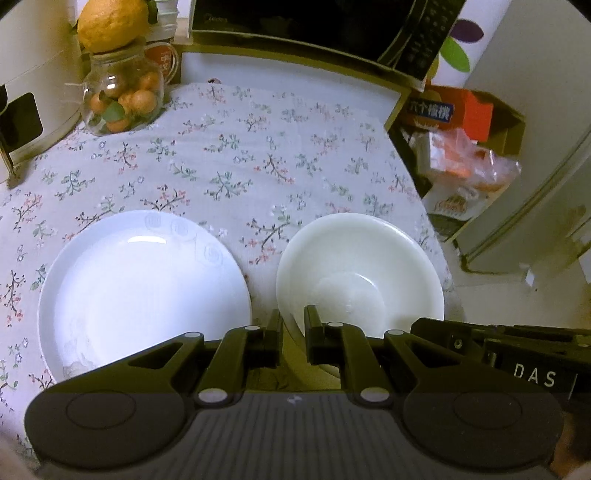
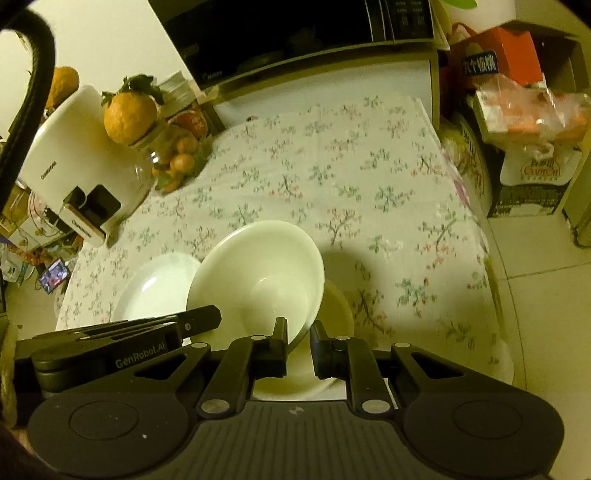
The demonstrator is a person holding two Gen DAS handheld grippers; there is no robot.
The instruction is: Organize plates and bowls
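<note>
Only the right wrist view shows a second dish [image 2: 338, 306] under the tilted bowl [image 2: 258, 269]. The bowl tips left toward the plate [image 2: 155, 288]. Both sets of fingers are pinched on its near rim, left gripper [image 1: 293, 334] and right gripper [image 2: 298, 343].

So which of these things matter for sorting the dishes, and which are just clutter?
Job:
white bowl, gripped at its rim by the left gripper and right gripper
white plate

Clutter:
glass jar of oranges
microwave
white appliance
orange box

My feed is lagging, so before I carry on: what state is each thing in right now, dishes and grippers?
Bowl: upright, empty, lifted and tilted, its near rim pinched from both sides.
Plate: flat on the tablecloth, empty, untouched.
Second dish: under the bowl, mostly hidden.
Left gripper: shut on the bowl's rim.
Right gripper: shut on the bowl's rim.
Glass jar: upright, holding small oranges.
</note>
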